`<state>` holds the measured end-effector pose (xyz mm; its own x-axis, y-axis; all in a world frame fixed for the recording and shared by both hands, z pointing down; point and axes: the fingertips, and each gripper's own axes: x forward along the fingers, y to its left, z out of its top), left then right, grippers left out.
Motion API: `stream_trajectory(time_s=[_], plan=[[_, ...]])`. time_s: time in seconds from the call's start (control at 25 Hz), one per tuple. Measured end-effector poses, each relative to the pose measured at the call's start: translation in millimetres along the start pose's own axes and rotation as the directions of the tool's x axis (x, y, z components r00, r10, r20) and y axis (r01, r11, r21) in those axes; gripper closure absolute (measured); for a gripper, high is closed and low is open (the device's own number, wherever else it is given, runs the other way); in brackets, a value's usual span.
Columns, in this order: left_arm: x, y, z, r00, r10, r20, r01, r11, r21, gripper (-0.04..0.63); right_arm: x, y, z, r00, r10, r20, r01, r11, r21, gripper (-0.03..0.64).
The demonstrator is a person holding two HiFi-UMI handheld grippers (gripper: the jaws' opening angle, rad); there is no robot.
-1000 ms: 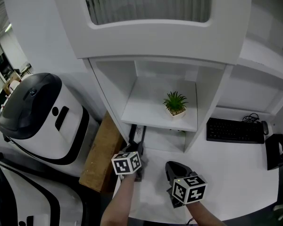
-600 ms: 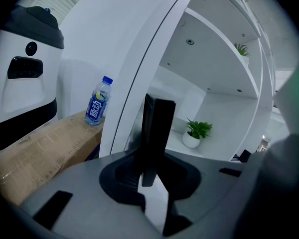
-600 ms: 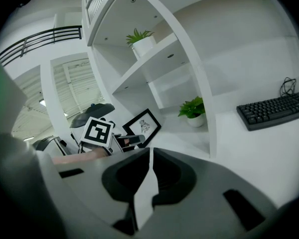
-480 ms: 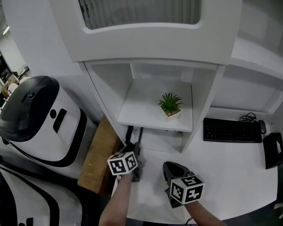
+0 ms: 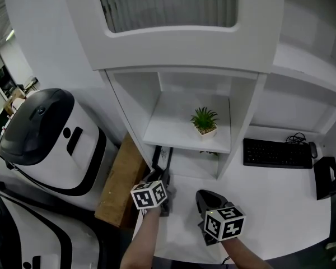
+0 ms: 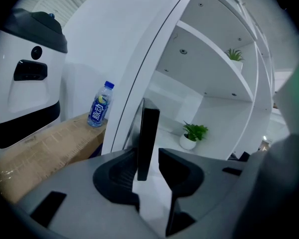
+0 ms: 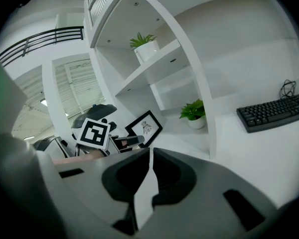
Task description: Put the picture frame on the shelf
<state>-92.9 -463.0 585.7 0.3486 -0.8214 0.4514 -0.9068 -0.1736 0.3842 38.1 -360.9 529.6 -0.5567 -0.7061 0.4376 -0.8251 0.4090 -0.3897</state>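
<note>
Left gripper view: left gripper (image 6: 148,159) clamps the frame (image 6: 148,128) edge-on between its fingers; it looks stiff, light, probably fragile, so grip the rim. Right gripper (image 7: 150,156) is closed, empty

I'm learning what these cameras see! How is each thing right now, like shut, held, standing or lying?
Left gripper: shut on the picture frame.
Picture frame: held upright, not yet on the shelf.
Right gripper: shut, empty.
Potted plant: upright on the shelf.
Water bottle: upright, cap on.
Keyboard: lying flat on the desk.
</note>
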Motion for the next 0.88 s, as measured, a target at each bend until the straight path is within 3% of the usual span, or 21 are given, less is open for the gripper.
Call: stream_trajectory(time_s=[0.32, 0.88], plan=[[-22.0, -1.8, -7.1, 0.999, 0.041, 0.014, -0.041, 0.998, 0.042, 0.483, -8.5, 4.6, -2.6, 1.000, -0.008, 0.009, 0.008, 1.000, -0.004, 0.606], [-77.5, 1.2, -27.7, 0.996, 0.082, 0.028, -0.083, 0.996, 0.038, 0.483, -27.8, 27.6, -5.4, 0.999, -0.012, 0.035, 0.013, 1.000, -0.023, 0.606]])
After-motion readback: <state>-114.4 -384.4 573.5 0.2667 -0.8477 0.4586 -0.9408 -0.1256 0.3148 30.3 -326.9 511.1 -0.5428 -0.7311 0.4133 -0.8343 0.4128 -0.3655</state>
